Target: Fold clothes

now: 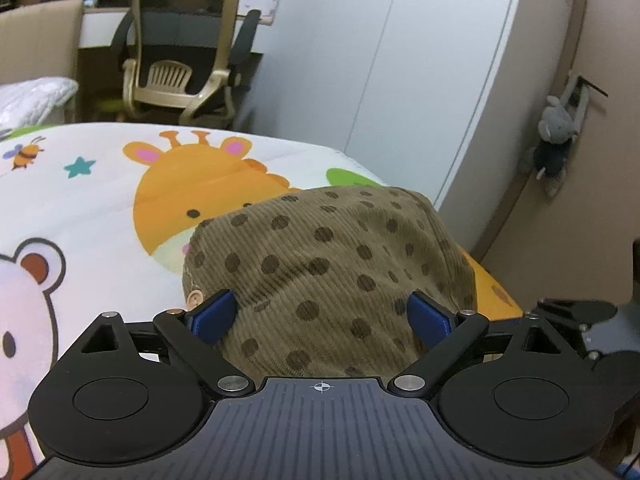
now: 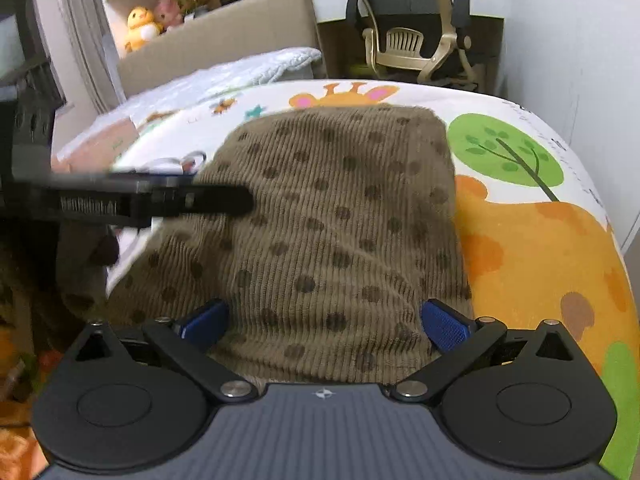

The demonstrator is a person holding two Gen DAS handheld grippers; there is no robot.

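A brown corduroy garment (image 1: 328, 248) with dark dots lies folded in a compact block on the cartoon-print bed cover (image 1: 100, 200). My left gripper (image 1: 322, 316) hovers over its near edge, blue pads (image 1: 214, 316) spread wide with only cloth below them and nothing pinched. In the right wrist view the same garment (image 2: 340, 200) fills the middle. My right gripper (image 2: 326, 322) stands open over its near end, its pads (image 2: 446, 328) apart and not pressing the cloth. The left gripper's black body (image 2: 140, 200) shows blurred over the garment's left side.
The bed cover (image 2: 520, 240) carries giraffe, tree and bear prints and drops off at the right edge. Beyond the bed stand an office chair (image 1: 180, 60), a white wardrobe (image 1: 380, 60) and a door with a grey plush toy (image 1: 556, 136). A white quilt (image 2: 260, 68) lies at the far side.
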